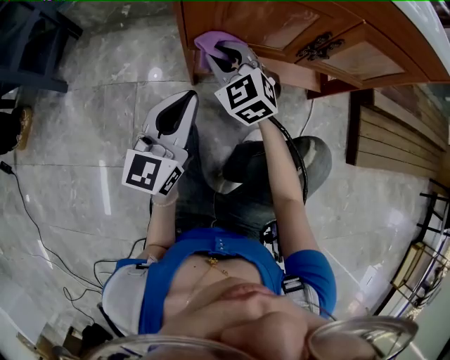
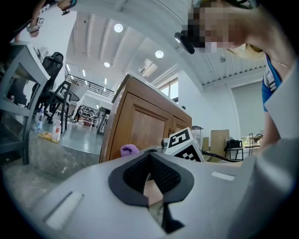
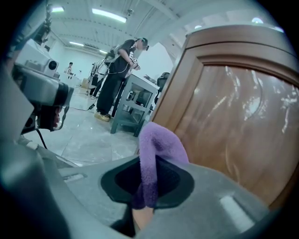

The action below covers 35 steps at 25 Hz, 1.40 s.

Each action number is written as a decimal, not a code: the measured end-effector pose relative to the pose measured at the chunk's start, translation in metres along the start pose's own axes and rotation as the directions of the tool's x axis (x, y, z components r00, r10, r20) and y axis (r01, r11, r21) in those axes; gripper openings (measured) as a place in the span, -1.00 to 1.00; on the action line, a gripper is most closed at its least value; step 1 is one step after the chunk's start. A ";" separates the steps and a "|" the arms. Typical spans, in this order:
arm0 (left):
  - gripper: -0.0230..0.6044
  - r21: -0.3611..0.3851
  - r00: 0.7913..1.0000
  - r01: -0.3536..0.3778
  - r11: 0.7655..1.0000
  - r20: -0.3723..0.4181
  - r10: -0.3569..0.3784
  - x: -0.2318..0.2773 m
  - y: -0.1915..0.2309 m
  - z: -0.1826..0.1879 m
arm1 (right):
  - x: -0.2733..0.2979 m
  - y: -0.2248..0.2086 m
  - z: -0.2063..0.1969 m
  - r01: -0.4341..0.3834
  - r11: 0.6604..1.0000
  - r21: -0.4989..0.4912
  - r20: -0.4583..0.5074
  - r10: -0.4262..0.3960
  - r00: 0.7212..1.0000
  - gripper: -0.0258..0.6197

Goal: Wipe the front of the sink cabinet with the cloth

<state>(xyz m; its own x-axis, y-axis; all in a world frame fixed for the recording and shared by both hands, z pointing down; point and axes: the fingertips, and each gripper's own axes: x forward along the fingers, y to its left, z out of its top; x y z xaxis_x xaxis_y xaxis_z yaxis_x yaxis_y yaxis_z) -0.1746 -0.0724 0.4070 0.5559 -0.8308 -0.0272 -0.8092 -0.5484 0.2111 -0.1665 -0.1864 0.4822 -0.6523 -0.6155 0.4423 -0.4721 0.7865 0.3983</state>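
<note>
Right gripper [image 1: 223,55] pinches the cloth [image 1: 205,42] at the cabinet door [image 1: 267,21]. Left gripper [image 1: 184,100] is closed and empty. Best to press flat and sweep evenly.

Right tongs [image 3: 148,184] clamped on purple cloth [image 3: 158,149]; cloth folds up and out between the jaws. Glossy wooden cabinet door [image 3: 238,121] close at right. Cloth touching door or just short: cannot tell. Beyond, person [image 3: 122,65] stands beside grey counter [image 3: 135,105] on pale tiled floor [image 3: 93,135].
</note>
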 end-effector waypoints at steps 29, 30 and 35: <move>-0.93 -0.054 0.975 0.220 0.974 0.006 -0.220 0.050 -0.034 -0.002 | -0.078 -0.079 -0.082 0.332 0.939 0.085 -0.255 -0.302 0.919 -0.74; -0.93 -0.049 0.973 0.229 0.972 0.004 -0.229 0.051 -0.035 0.002 | -0.077 -0.079 -0.082 0.340 0.936 0.092 -0.265 -0.307 0.914 -0.74; -0.93 -0.031 0.980 0.197 0.980 -0.026 -0.198 0.050 -0.029 0.010 | -0.075 -0.079 -0.083 0.352 0.928 0.124 -0.353 -0.290 0.890 -0.74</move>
<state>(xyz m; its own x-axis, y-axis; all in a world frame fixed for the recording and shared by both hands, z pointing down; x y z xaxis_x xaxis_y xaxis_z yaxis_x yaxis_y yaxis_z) -0.1256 -0.0992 0.3903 0.7100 -0.7029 -0.0428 -0.6773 -0.6983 0.2316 -0.0308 -0.2065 0.4839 -0.2341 -0.7937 0.5614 -0.7411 0.5194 0.4255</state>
